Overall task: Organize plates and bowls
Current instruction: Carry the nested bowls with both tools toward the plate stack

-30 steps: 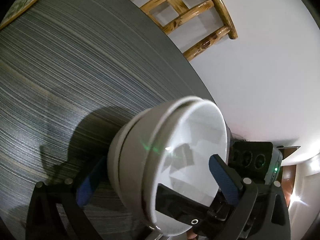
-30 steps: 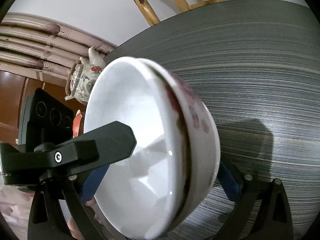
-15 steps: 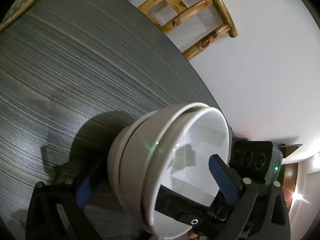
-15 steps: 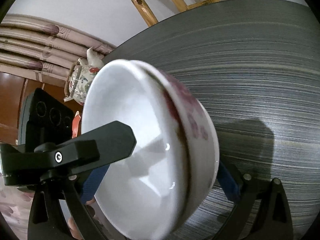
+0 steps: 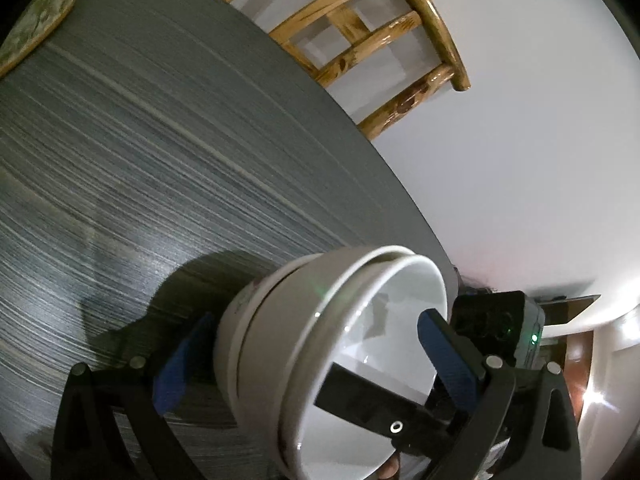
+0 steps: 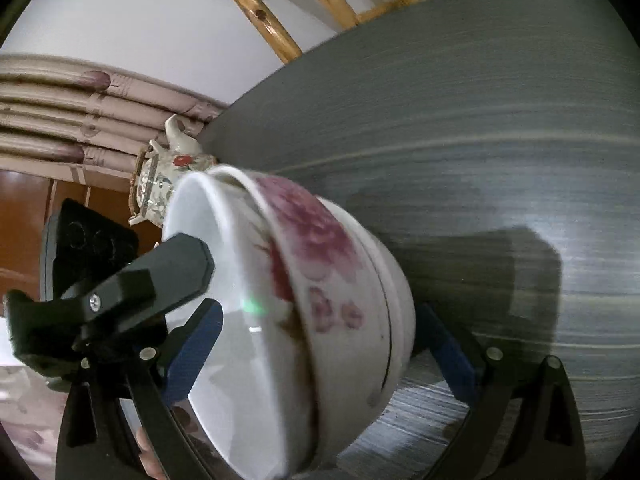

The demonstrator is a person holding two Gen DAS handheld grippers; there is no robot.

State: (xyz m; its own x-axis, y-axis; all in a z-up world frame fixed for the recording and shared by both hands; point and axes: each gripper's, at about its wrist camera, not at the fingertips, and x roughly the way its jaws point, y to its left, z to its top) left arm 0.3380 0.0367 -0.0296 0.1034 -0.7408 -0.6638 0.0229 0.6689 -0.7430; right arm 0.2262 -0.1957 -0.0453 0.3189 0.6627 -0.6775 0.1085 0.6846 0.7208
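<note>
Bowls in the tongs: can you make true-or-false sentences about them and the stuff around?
1. The white ceramic bowls sit one inside another. True.
2. One bowl has blue stripes outside. False: it has pink flowers.
3. A flowered teapot shows behind the bowls. True.
4. The chair is metal. False: it is a wooden chair.
5. The bowls stand upright. False: they are tipped on their side.
</note>
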